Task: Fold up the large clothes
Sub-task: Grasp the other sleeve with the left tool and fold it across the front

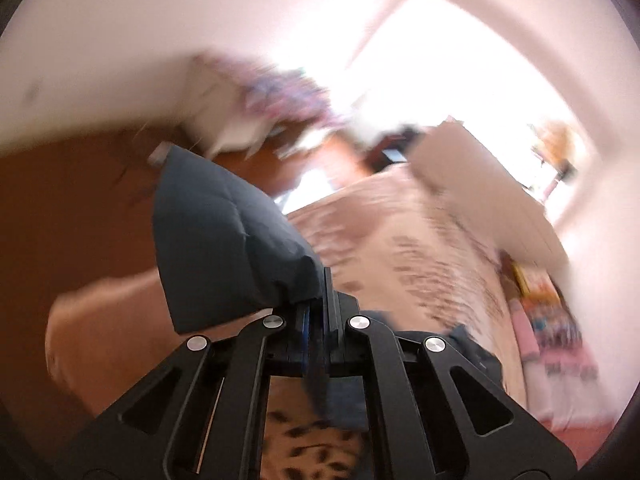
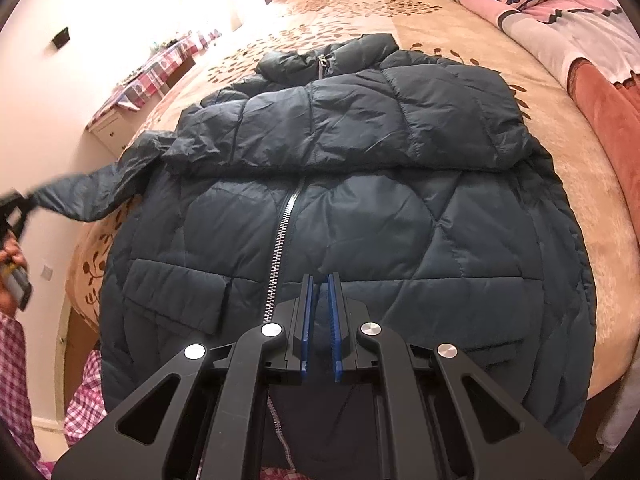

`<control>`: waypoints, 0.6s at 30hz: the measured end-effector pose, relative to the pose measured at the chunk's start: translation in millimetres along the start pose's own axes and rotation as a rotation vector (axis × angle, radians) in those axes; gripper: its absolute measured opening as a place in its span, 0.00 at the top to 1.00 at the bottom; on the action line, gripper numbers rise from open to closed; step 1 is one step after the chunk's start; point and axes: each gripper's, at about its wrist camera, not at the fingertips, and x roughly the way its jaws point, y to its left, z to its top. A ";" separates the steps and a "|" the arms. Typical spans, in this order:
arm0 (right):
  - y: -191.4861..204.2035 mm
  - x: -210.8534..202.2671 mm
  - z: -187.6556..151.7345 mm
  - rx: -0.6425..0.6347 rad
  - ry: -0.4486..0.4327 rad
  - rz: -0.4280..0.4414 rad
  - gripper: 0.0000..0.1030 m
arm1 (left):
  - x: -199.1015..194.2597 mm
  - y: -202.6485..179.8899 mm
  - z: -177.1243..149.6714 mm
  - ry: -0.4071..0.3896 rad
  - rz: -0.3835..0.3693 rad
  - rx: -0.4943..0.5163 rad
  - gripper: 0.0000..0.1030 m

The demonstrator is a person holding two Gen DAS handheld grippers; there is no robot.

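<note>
Jacket [image 2: 340, 200] spread zipped on the bed [image 2: 560, 128], one sleeve [image 2: 80, 196] lifted.
Left claw [image 1: 318, 300] clamps the sleeve for folding inward; right claw [image 2: 320, 308] hovers slightly apart at the near edge.

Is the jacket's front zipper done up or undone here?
Done up, as far as visible: the zipper teeth run closed up the jacket front until the folded-over sleeve hides them.

The left hand-held gripper [image 1: 316, 304] pinched a dark sleeve [image 1: 224, 240], lifted above the blurred, leaf-patterned bed [image 1: 400, 240].
</note>
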 end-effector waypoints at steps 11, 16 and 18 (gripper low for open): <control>-48.9 -25.7 -13.5 0.118 -0.081 0.025 0.90 | -46.9 -221.1 -55.0 0.138 -0.533 0.454 0.97; -82.3 -36.5 -24.4 0.196 -0.111 0.024 0.90 | -23.5 -262.3 -145.9 0.370 -0.601 0.535 0.97; -96.7 -39.1 -29.2 0.229 -0.119 0.021 0.90 | -3.9 -273.0 -182.7 0.460 -0.588 0.566 0.97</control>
